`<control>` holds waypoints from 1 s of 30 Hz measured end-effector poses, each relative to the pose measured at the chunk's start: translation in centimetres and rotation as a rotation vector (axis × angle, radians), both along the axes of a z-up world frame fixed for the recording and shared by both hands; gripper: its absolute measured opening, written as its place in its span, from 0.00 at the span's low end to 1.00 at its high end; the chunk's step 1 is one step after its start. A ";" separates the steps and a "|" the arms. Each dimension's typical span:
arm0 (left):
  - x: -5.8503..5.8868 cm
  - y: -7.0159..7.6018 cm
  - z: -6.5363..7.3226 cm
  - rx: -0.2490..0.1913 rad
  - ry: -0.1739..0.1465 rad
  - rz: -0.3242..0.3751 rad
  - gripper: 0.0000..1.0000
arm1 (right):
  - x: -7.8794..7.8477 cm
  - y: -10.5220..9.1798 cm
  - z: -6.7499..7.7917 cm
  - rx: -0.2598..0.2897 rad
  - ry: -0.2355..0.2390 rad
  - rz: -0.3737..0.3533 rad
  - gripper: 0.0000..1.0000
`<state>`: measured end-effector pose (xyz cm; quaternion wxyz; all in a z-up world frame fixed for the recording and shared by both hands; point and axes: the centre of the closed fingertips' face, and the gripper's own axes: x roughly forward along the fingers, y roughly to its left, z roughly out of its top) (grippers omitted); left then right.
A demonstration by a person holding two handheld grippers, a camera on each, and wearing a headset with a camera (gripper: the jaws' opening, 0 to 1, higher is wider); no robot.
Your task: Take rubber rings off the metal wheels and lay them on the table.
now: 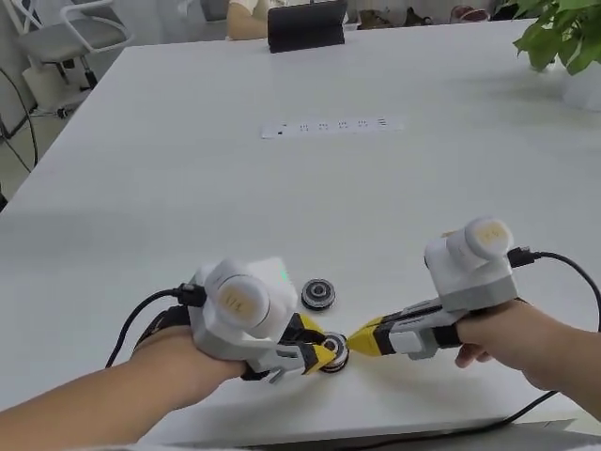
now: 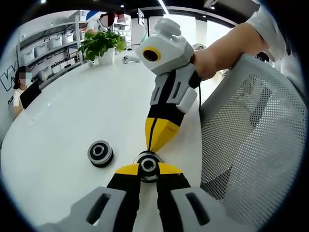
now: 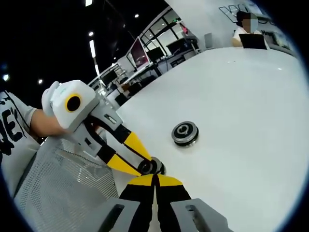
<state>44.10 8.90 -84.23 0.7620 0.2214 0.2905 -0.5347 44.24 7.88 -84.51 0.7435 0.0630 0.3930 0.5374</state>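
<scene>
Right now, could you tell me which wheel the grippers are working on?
The near-edge wheel, between left gripper and right gripper; the other wheel lies apart.

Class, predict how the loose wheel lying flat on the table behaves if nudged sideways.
Lying flat, the loose wheel would probably slide, not roll. Its black rubber ring may drag on the table. Its metal hub suggests heft for its size.

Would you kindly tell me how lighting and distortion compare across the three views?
Head view: soft, even light, only a faint shadow by the loose wheel, lines straight. Left gripper view: strong fisheye bowing the table edge, ceiling lights glaring at the top. Right gripper view: same bulge, dark upper left dotted with lamps, loose wheel sharp.
</scene>
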 end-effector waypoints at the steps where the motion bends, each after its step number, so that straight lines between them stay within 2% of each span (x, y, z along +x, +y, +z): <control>1: 0.0 0.0 0.0 0.000 0.001 0.001 0.07 | 0.0 0.0 0.0 0.002 -0.001 0.002 0.00; 12: 0.0 0.0 0.0 0.005 0.002 0.010 0.07 | -0.2 0.3 0.3 0.008 -0.004 0.012 0.00; 24: 0.0 0.0 0.0 0.002 0.006 0.007 0.07 | -0.4 0.6 0.4 0.007 -0.031 0.038 0.00; 30: 0.0 0.0 0.0 0.001 0.008 0.010 0.07 | -0.5 0.7 0.4 0.014 -0.027 0.042 0.00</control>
